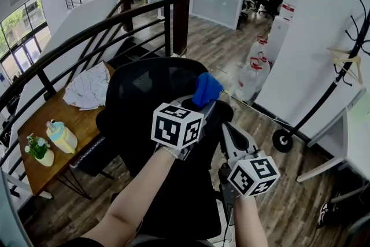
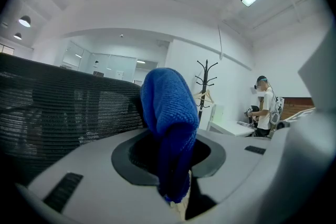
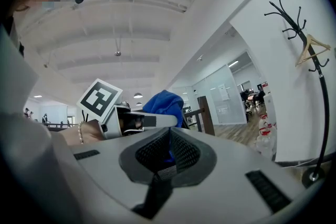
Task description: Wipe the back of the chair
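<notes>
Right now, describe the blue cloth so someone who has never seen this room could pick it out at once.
Find the black mesh office chair beside the dark stair railing. By the top edge of its back, the left gripper is shut on a blue microfibre cloth. It is the only bright blue thing, unlike the pale crumpled cloth on the wooden table.

A wooden table takes up the left of the head view, below the dark railing. A crumpled pale sheet lies at its upper end. Toward the lower left, a cream bottle with a blue top stands just beside a small potted plant. The plank floor spreads across the centre and right. It bears the black chair at centre, clear water jugs at upper right, and a coat stand's round base at right.
</notes>
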`<state>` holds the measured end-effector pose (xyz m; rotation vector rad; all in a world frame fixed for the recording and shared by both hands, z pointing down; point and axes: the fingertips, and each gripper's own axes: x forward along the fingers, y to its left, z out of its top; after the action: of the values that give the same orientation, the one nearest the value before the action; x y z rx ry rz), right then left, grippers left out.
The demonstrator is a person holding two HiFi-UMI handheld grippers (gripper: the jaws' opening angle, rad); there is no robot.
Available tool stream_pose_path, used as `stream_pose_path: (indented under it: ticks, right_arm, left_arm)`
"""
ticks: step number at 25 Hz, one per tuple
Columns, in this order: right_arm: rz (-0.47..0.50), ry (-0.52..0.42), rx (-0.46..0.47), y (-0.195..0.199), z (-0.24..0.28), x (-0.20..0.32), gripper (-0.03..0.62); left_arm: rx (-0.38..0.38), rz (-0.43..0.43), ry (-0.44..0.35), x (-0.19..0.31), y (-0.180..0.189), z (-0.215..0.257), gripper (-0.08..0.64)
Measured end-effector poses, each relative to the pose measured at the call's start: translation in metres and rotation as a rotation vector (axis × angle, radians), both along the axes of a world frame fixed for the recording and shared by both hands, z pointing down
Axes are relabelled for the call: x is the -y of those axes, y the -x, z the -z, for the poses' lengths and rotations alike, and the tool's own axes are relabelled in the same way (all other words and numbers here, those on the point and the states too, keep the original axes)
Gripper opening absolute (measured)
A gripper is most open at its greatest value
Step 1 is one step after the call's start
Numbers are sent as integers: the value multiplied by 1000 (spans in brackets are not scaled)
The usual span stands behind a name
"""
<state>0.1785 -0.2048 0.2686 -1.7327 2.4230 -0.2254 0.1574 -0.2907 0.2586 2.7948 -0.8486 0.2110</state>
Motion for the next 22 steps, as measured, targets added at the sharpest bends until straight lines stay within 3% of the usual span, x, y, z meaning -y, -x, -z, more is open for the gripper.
stream_pose_path:
  ticks: [8, 22]
  right_arm:
    - [11, 15, 5, 3, -5, 11, 28]
    - [130, 39, -6, 61, -8, 32, 28]
  left_arm:
    - [-6, -22, 9, 3, 5, 0, 117]
    - [-42, 147, 65, 30, 76, -2, 117]
